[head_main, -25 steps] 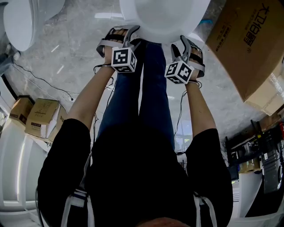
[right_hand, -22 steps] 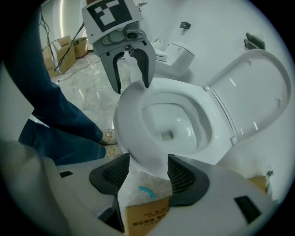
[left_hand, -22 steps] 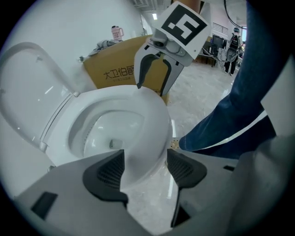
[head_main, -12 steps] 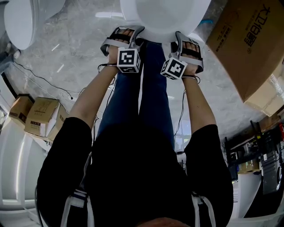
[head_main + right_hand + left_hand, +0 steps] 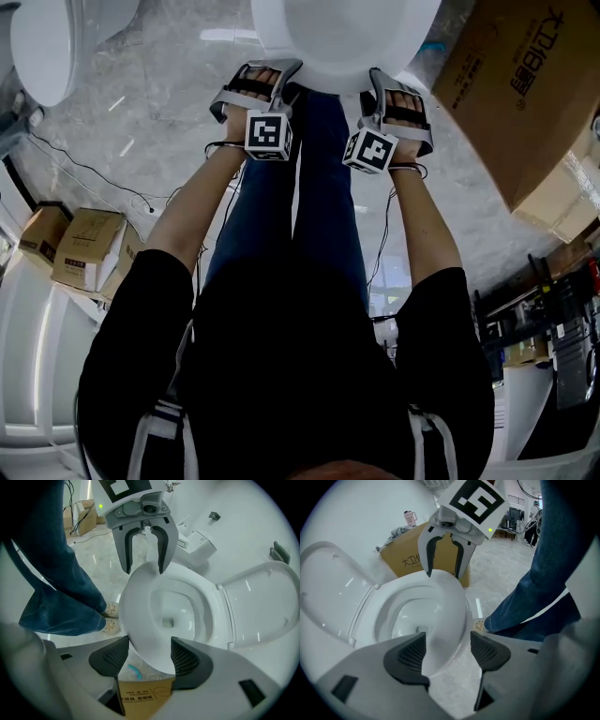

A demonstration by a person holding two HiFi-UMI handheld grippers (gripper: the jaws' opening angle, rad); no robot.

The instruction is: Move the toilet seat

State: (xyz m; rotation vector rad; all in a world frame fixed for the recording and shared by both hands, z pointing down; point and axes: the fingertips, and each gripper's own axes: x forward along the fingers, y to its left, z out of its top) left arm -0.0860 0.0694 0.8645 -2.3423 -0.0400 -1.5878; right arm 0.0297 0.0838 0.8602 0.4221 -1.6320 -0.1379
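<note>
Left gripper view showed my left gripper point(image 5: 447, 654) just off the front of the toilet bowl point(image 5: 401, 620), toward its left side. Its jaws were apart with nothing clamped, and only the front curve of the toilet seat point(image 5: 452, 604) showed past the pads point(image 5: 410, 656). As far as I could judge, the seat lay flat on the bowl, and the lid point(image 5: 333, 588) stood up at the bowl's back. At the bowl's front right, my right gripper point(image 5: 150, 660) straddled the seat's front edge. Its jaws had just been opening and stood wide, with the edge between them but neither pad pressing on it. A cardboard box point(image 5: 525, 84) sat beyond the bowl's right side.

I judged this to be a let-go or the start of a fresh hold on the seat. To do it well, I needed both pads clear of the edge before pulling back, so the seat was not dragged sideways. For a new hold, both grippers should bite the front edge equally deep, evenly either side of the bowl's middle. They should then swing up together toward the lid without twisting, slowing before it.
</note>
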